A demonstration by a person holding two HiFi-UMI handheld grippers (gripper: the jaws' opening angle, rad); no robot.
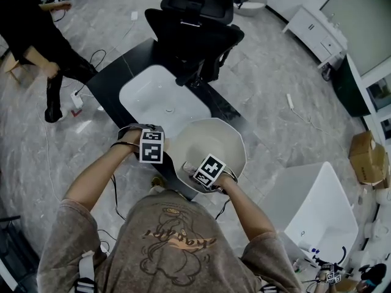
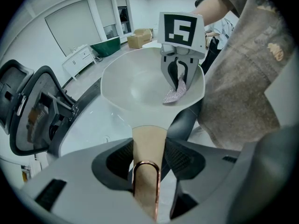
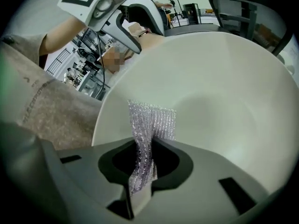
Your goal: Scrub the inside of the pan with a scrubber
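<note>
pan held over white basin; chair beyond

A dark surface stands on a grey marble-patterned floor; a white basin sits in its top; a black office chair stands on the floor at its far edge; a cardboard box, a white power strip and 1 more white basin lie on the floor to the right, well apart from the surface.
</note>
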